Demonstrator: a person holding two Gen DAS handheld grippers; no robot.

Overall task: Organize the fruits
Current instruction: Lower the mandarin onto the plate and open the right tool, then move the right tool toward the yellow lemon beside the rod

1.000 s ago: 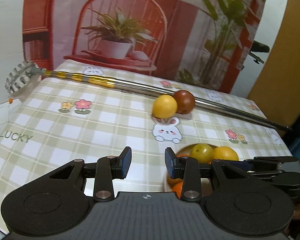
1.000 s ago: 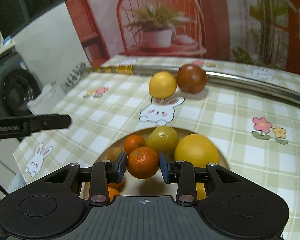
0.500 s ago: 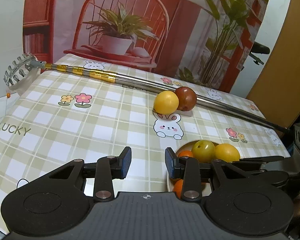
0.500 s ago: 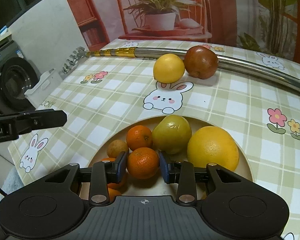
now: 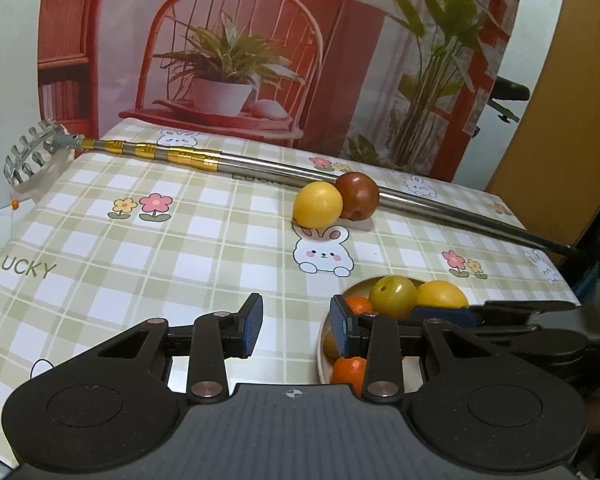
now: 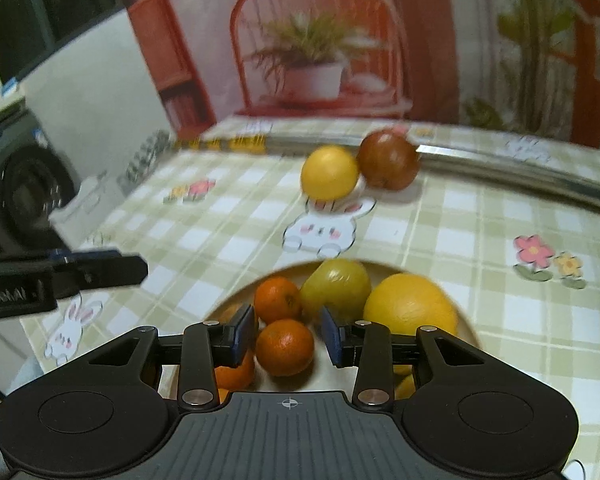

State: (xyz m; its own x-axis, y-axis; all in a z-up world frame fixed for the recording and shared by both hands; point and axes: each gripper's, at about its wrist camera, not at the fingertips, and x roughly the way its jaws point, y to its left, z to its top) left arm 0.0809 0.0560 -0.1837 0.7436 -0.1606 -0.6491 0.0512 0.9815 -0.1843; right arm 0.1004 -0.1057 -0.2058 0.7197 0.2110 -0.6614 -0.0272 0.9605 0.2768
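In the left wrist view, the left gripper (image 5: 296, 326) hung over the checked tablecloth (image 5: 204, 240) with its jaws parted and nothing between them. Two fruits lay loose on the cloth, touching each other: one yellow fruit (image 5: 317, 205) and one dark red fruit (image 5: 357, 196), the red one resting against a long metal pole (image 5: 260, 168) that crossed the table and ended in a toothed picker head (image 5: 30, 156) at the far left. A pale plate (image 5: 323, 346) sat near the table's front right, partly hidden behind the gripper. Five fruits showed in it here: one green-yellow fruit (image 5: 393, 296), one large yellow one (image 5: 441, 294), two clear mandarins (image 5: 349, 370) and a brownish one at the rim, mostly hidden. The right gripper (image 5: 500, 312) reached over the plate from the right.

In the right wrist view, which was blurred, the right gripper (image 6: 287, 334) stood over the plate (image 6: 466, 324) with its jaws spread slightly wider than an orange mandarin (image 6: 285, 346) sitting between them; neither pad appeared to touch it. A second mandarin (image 6: 278, 299) lay just behind, beside the green-yellow pear-shaped fruit (image 6: 336, 286) and the big yellow fruit (image 6: 410, 306). A third mandarin (image 6: 236, 372) peeked out under the left finger. The two loose fruits (image 6: 329, 173) lay beyond, by the rabbit print (image 6: 324, 230). The left gripper (image 6: 96, 268) entered from the left edge.
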